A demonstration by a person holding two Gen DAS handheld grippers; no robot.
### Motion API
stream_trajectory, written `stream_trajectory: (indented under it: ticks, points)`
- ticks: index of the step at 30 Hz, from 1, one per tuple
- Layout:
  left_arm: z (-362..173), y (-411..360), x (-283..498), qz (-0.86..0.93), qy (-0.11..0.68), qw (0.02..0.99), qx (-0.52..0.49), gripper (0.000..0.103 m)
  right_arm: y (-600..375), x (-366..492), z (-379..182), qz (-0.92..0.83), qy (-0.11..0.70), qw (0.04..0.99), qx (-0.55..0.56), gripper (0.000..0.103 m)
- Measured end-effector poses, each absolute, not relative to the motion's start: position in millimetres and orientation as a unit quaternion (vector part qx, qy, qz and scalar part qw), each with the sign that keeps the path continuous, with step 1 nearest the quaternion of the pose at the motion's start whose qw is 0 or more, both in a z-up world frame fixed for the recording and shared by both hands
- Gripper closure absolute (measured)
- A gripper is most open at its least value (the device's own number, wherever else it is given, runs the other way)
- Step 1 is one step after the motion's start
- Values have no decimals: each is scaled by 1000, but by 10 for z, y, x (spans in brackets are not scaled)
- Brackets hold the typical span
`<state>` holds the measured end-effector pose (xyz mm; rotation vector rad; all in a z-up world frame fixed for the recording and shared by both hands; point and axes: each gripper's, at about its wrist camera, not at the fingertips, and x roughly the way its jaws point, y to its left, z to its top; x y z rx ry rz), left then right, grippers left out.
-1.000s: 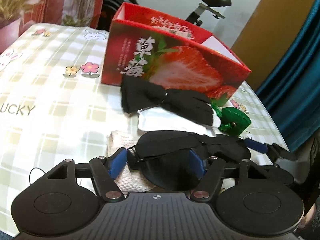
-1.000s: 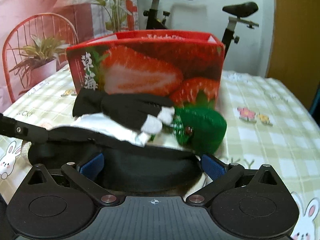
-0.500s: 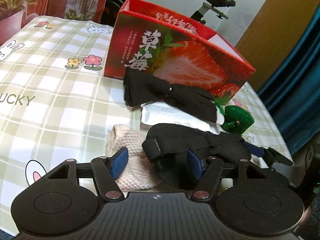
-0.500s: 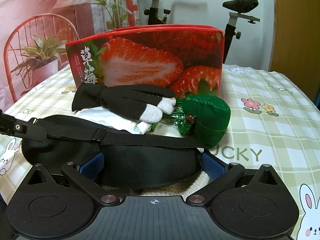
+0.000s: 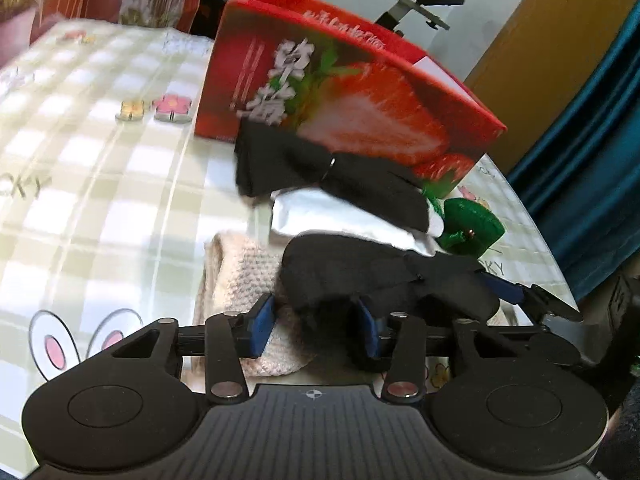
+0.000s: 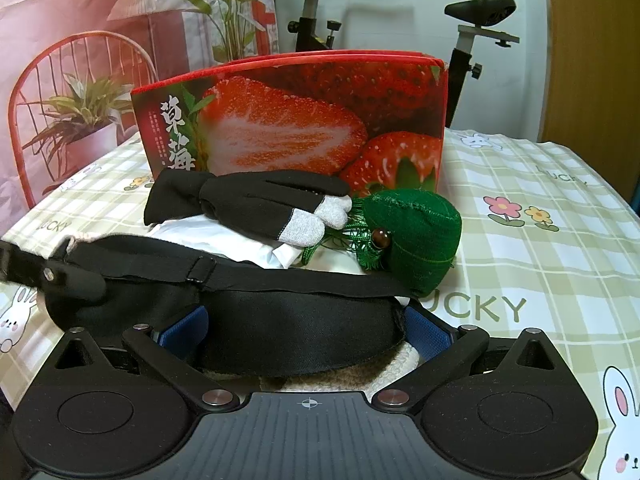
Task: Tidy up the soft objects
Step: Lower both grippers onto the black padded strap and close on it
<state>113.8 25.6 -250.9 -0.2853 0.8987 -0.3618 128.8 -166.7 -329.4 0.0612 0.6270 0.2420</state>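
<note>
A black eye mask [image 5: 360, 272] [image 6: 280, 312] lies on a cream knitted cloth [image 5: 236, 276] at the near table edge. My left gripper [image 5: 316, 324] is open, its blue pads either side of the mask's left end. My right gripper [image 6: 304, 332] is open and wide, its pads flanking the mask's middle. The right gripper's finger [image 5: 520, 292] shows in the left wrist view. Behind lie a black glove [image 6: 256, 200] [image 5: 332, 176], a white packet [image 6: 224, 240] [image 5: 332, 216] and a green plush pouch [image 6: 412, 232] [image 5: 468, 224]. A red strawberry box [image 6: 296, 128] [image 5: 340, 88] stands behind them.
A checked tablecloth with rabbits and flowers [image 6: 540, 240] [image 5: 100, 200] covers the table. An exercise bike [image 6: 472, 32] and a red chair with a potted plant [image 6: 76, 112] stand beyond the far edge. A blue curtain [image 5: 592, 140] hangs at the right.
The left gripper has narrowed and moved forward and right around the mask's left end. The mask has sunk and crumpled onto the knitted cloth. The right gripper has lowered slightly.
</note>
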Motion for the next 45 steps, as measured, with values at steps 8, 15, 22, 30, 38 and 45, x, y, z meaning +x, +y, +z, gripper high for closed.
stream_trajectory:
  ticks: [8, 15, 22, 30, 38, 45]
  points:
    - [-2583, 345, 1173, -183, 425, 872, -159, 58, -1689, 1298, -3297, 123, 305, 943, 41, 0]
    - [-2581, 337, 1161, -180, 424, 874, -151, 59, -1704, 1290, -3304, 126, 303, 943, 47, 0]
    - [-2586, 331, 1163, -179, 423, 876, -146, 59, -1710, 1290, -3307, 128, 302, 943, 52, 0]
    - [-2583, 343, 1161, -174, 422, 877, -151, 64, -1762, 1269, -3232, 129, 303, 942, 68, 0]
    - [-2588, 352, 1162, -174, 420, 878, -153, 65, -1932, 1233, -3162, 86, 286, 949, 100, 0]
    - [-2586, 337, 1156, -174, 418, 880, -144, 64, -2098, 1357, -3277, 118, 306, 926, 187, 1]
